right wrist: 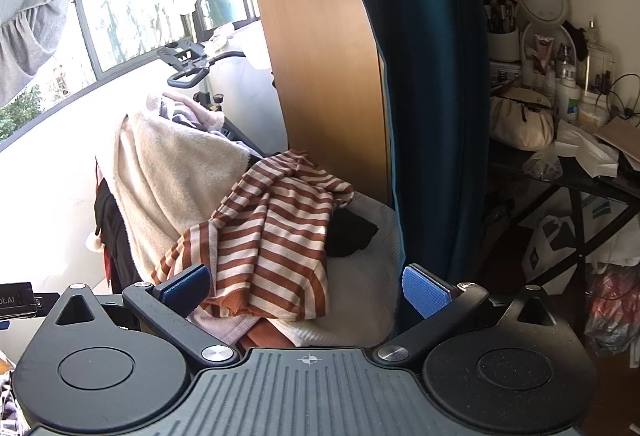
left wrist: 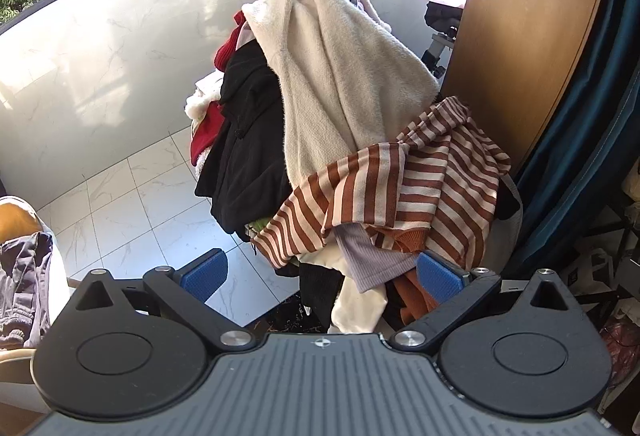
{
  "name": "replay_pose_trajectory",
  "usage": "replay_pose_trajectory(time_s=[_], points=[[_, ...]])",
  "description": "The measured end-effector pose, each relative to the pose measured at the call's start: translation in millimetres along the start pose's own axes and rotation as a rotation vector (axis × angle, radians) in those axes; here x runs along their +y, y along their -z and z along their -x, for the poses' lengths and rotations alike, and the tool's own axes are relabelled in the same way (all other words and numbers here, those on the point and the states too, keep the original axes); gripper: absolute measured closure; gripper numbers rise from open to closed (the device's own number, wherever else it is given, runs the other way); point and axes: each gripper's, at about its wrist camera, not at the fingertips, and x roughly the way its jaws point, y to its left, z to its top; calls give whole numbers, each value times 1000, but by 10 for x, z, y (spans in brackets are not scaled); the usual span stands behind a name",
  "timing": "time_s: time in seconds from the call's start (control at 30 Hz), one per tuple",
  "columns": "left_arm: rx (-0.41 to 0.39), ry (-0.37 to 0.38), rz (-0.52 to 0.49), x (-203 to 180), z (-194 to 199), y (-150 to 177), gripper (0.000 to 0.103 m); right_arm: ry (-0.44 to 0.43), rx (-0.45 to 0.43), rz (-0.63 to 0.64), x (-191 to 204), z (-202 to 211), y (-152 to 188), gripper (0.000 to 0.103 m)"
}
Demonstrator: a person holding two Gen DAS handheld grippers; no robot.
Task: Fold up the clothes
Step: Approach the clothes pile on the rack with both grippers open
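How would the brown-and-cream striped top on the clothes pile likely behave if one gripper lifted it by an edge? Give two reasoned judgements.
The striped top already drapes in soft folds, so it would probably hang limp and stretch out. It overlaps the cream fleece and lilac garment, so it may drag them along.

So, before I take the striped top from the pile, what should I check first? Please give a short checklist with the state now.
1. Left gripper open and empty: ok.
2. Right gripper open and empty: ok.
3. Striped top lies on top of the pile, nothing over it: ok.
4. Its hem is near both grippers: ok.
5. Top free of the cream fleece beside it: cannot tell, they touch.
6. Flat place for folding: cannot tell, none in view.
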Motion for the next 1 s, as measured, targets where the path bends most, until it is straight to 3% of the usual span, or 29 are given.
replay_pose_trajectory(time_s=[0.37,0.47,0.63,0.8,1.0], points=[[-45,97,57,31,16,-74,0,-25,-39,-7,65,-86,-37,1],[-39,118,87,63,-24,-105,0,-22,-15,3,99,-145,-47,1],[-24,81,84,83,-98,-101,0,17,35,35,207,-260,-30,1],[7,73,105,147,-176,-98,0,-9,69,1,236,-321,-15,1],[26,48,94,164,-212,-95,0,52,88,14,232,-379,-3,1]])
